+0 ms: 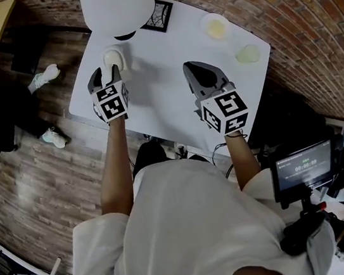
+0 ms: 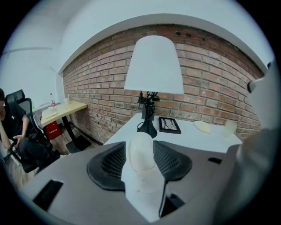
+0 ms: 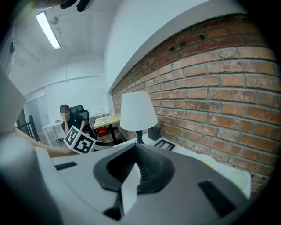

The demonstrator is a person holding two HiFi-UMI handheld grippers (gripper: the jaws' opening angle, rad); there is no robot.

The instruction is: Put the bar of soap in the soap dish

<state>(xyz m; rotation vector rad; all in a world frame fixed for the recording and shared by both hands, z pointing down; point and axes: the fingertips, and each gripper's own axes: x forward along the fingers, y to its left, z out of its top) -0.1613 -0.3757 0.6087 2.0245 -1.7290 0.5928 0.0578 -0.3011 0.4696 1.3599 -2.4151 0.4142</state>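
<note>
Nearest, the person's two bare forearms are reaching out over the white tabletop (image 1: 160,100), each holding a tool. The left tool (image 1: 110,74) is grasping the bar of soap (image 1: 114,58), its jaws pressing on the bar from either side and carrying it clear of the tabletop. The bar is a pale oval, and its long axis is running along the jaws, its rounded free end pointing out toward the lamp (image 1: 117,7). The right tool (image 1: 194,71) is hanging over the middle of the tabletop, clenched, its jaws meeting.

Farther back, the lamp's white shade is standing just beyond the soap. A black-framed square (image 1: 157,15) is lying flat beside the lamp's base. Toward the far right corner the round white soap dish (image 1: 204,25) is sitting well apart from the soap, its inside showing pale yellow. Whether that is the dish itself or something in it, I cannot tell. A pale translucent piece (image 1: 248,54) is resting near the dish.

Bare tabletop and the right tool are lying between soap and dish. A brick wall (image 2: 210,83) is running behind.
</note>
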